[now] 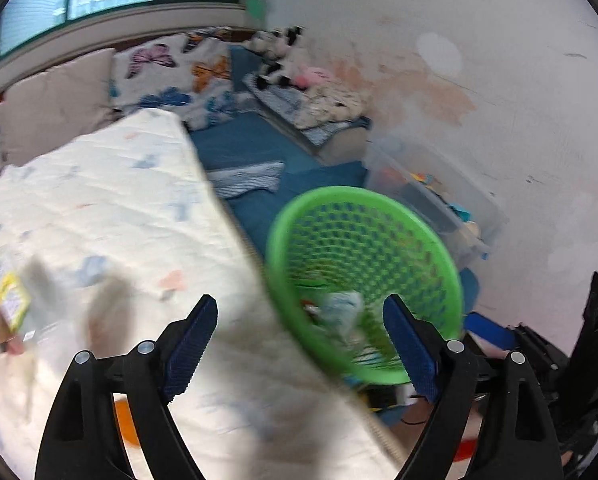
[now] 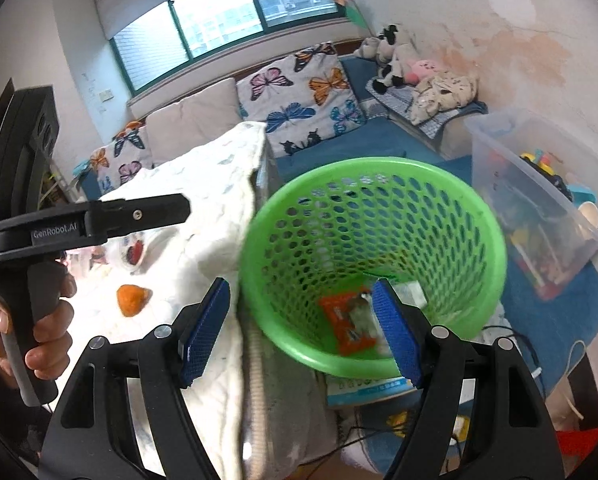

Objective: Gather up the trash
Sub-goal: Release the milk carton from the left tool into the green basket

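A green mesh waste basket (image 2: 373,264) stands beside the cloth-covered table; it also shows in the left wrist view (image 1: 363,280). Inside lie an orange wrapper (image 2: 347,324) and pale crumpled trash (image 1: 343,312). My right gripper (image 2: 303,328) is open and empty over the basket's near rim. My left gripper (image 1: 299,344) is open and empty above the table edge. Its body shows in the right wrist view (image 2: 91,224), held by a hand. On the table lie an orange peel (image 2: 133,298), a red-centred wrapper (image 2: 133,254) and a yellow packet (image 1: 13,300).
The table wears a white quilted cloth (image 1: 119,220). A clear plastic bin of toys (image 2: 539,208) stands right of the basket. A sofa with butterfly cushions (image 2: 303,96) and plush toys (image 2: 395,60) lies behind. A blue mat (image 1: 251,148) covers the floor.
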A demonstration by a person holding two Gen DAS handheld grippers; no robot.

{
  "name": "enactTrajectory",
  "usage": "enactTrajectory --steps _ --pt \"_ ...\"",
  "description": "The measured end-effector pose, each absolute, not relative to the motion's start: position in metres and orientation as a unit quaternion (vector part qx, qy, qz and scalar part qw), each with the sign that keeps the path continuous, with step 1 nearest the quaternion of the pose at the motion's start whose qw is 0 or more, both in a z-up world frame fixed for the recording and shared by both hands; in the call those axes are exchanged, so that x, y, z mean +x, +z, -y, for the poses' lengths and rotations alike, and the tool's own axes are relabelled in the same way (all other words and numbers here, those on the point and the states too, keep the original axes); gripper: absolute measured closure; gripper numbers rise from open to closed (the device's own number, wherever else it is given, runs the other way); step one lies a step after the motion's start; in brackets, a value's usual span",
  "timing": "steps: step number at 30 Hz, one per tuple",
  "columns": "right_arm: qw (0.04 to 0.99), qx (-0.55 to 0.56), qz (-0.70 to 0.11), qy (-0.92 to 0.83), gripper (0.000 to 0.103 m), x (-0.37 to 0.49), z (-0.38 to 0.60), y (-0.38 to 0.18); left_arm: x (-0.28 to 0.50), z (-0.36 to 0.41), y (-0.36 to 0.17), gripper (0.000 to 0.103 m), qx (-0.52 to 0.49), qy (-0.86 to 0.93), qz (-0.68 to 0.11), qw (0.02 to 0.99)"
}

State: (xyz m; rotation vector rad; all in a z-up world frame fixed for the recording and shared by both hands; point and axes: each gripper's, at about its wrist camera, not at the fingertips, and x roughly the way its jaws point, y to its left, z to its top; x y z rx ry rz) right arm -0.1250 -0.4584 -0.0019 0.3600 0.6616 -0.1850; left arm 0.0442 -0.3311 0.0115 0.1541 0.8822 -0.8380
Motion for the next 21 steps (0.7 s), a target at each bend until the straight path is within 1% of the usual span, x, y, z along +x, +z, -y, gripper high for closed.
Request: enactTrajectory --steps 13,21 --pt "0.930 0.146 -0.336 -0.032 0.029 -0.087 0.408 0.004 0.063 0.214 0.022 0.021 0.052 -0.268 -0.384 0.882" --pt "0.929 0.121 -0.351 0.006 0.029 -0.060 0.365 0.004 0.075 0.155 0.017 0.021 0.029 -0.217 -0.385 0.896"
